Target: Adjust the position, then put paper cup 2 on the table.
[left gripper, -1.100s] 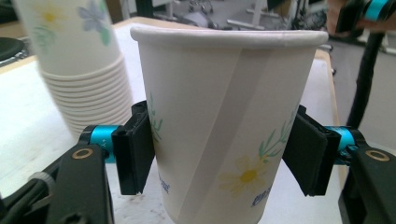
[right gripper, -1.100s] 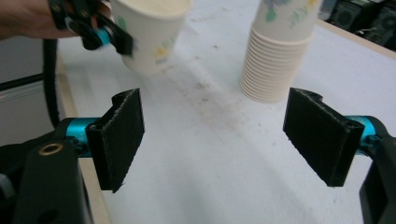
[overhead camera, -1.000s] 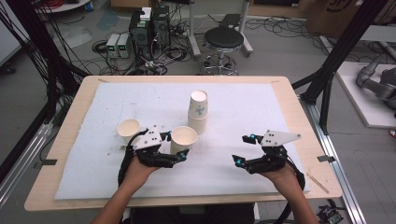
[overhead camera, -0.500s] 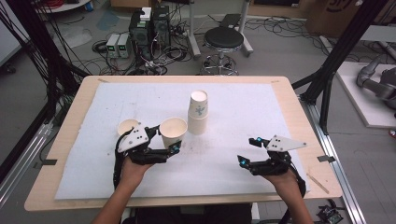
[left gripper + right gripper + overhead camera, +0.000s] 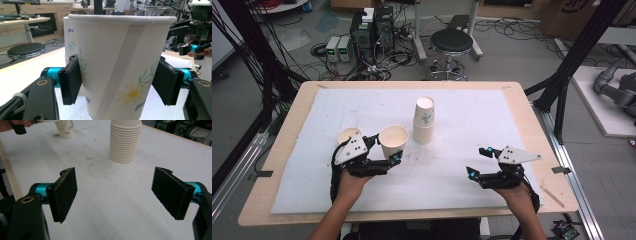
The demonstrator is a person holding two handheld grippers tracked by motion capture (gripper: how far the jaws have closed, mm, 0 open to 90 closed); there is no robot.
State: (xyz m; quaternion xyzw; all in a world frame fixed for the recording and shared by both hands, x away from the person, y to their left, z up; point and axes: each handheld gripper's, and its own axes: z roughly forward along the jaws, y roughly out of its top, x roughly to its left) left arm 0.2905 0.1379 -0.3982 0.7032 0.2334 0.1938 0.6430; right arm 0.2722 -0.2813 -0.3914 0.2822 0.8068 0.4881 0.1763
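A lone paper cup (image 5: 347, 135) is stood at the bench's (image 5: 512, 105) left. Next, a daisy-print cup (image 5: 393, 142), looking empty, is flanked by the left tongs (image 5: 384, 150), just eased apart. The cup stack (image 5: 424, 120) is parked mid-bench. The right tongs (image 5: 478, 161) are spread, nothing held.

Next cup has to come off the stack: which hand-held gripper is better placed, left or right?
Probably right. The right hand-held gripper is open and empty, facing the stack. The left hand-held gripper, jaws just opening, has a cup between them.
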